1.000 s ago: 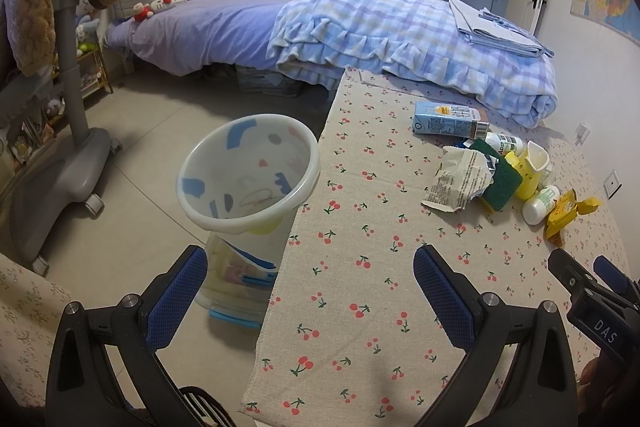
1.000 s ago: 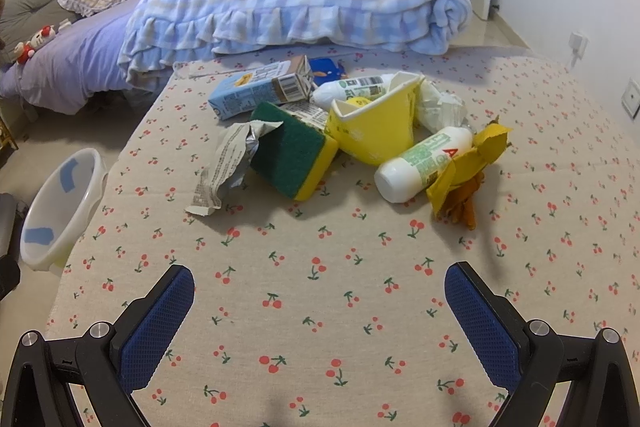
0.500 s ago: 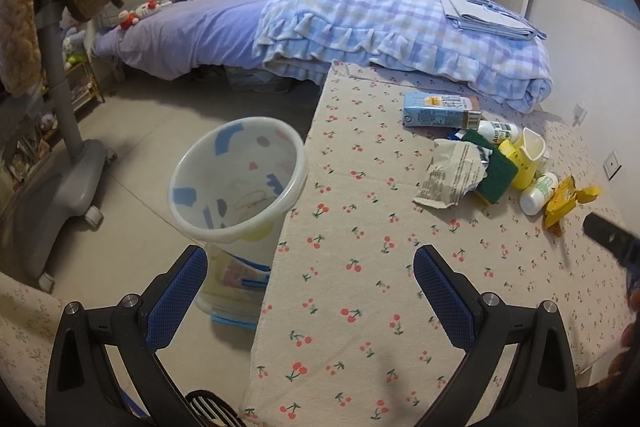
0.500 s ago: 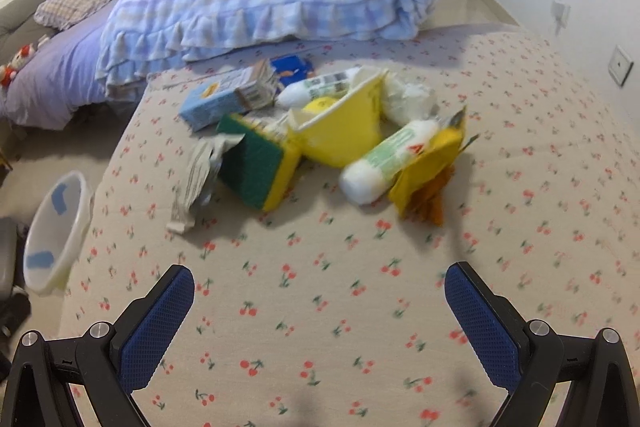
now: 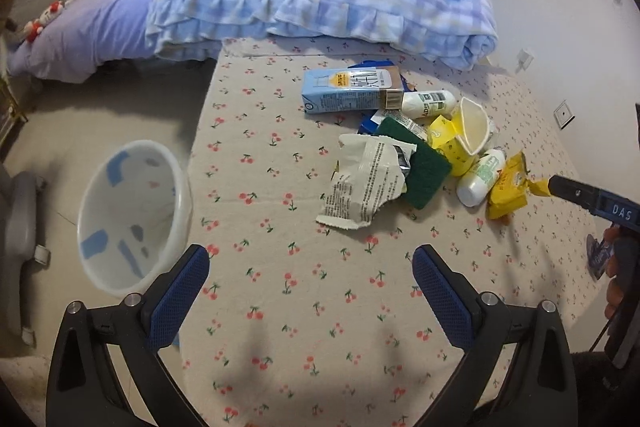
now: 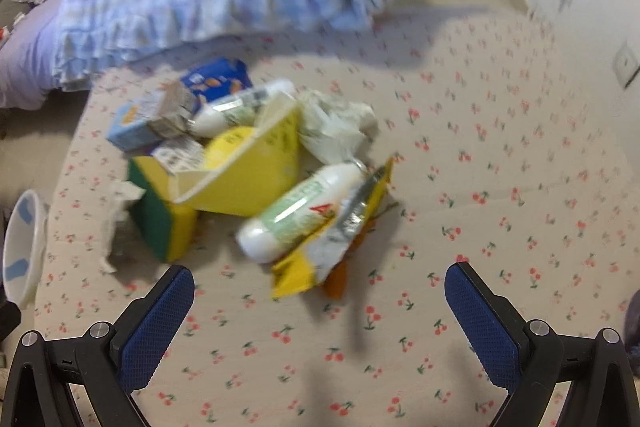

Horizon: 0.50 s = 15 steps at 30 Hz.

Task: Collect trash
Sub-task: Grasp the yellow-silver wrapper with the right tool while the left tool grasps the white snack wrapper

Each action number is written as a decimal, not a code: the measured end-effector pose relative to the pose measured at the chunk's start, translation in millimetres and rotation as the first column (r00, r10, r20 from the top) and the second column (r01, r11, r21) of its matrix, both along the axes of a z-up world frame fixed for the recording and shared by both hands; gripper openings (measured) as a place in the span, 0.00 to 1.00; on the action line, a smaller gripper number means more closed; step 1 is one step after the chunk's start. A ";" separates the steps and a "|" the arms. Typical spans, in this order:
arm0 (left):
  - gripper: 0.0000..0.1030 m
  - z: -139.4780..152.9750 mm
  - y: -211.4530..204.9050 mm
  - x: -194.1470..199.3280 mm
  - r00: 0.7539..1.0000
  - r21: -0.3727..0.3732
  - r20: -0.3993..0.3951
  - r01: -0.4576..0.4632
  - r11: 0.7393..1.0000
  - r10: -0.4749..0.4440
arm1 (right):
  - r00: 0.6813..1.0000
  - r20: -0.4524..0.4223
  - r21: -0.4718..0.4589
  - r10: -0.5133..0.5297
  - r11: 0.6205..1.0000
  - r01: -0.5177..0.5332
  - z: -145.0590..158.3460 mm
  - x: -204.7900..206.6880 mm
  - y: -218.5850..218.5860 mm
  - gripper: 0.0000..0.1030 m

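Cherry-print counter (image 5: 280,307) held piled trash; both tongs, left (image 5: 310,285) and right (image 6: 320,307), gaped empty, so grabbing the yellow wrapper (image 6: 328,251) risked rolling the bottle (image 6: 296,215).

Spread blue-padded fingers (image 5: 182,293) of left gripper (image 5: 310,291) above cherry-print cloth worktop (image 5: 280,227), trash pile with torn white wrapper (image 5: 366,183) ahead, translucent white plastic bin (image 5: 132,215) beside edge.

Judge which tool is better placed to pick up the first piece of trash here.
Right. The open right tool faces the crumpled yellow foil wrapper just ahead; the open left tool sits farther back, nearer the white plastic bin.
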<state>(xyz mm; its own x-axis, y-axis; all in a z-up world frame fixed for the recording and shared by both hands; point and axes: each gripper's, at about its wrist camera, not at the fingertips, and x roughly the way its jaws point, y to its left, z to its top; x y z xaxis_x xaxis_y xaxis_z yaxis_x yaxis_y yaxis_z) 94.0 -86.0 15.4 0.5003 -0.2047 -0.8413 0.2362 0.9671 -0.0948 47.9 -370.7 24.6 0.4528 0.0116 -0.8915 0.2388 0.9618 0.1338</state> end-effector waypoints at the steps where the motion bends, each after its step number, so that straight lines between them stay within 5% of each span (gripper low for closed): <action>1: 0.95 -7.0 0.3 5.3 1.000 0.011 -0.015 -0.001 1.000 0.002 | 1.000 -0.005 0.020 -0.013 1.000 0.013 -9.9 1.8 -6.3 1.00; 5: 0.87 -36.4 -6.5 33.2 0.993 -0.029 -0.117 0.010 1.000 -0.014 | 0.989 -0.141 0.184 -0.048 0.980 0.073 -52.3 15.2 -28.0 0.92; 7: 0.86 -45.1 -11.3 42.0 0.992 -0.043 -0.124 0.022 0.999 -0.027 | 0.989 -0.138 0.270 -0.049 0.959 0.085 -59.3 22.5 -36.1 0.90; 15: 0.77 -67.4 -35.9 69.4 0.982 -0.137 -0.157 0.082 0.987 -0.104 | 0.989 -0.141 0.273 -0.043 0.959 0.080 -64.6 35.2 -40.9 0.66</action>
<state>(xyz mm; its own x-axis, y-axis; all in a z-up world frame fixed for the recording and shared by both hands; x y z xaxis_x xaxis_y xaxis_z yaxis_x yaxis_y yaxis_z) 163.4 -121.9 -52.0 0.3322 -0.3561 -0.8734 0.2955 0.9187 -0.2622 83.1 -411.5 -40.1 0.3391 0.2427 -0.9089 0.3300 0.8741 0.3565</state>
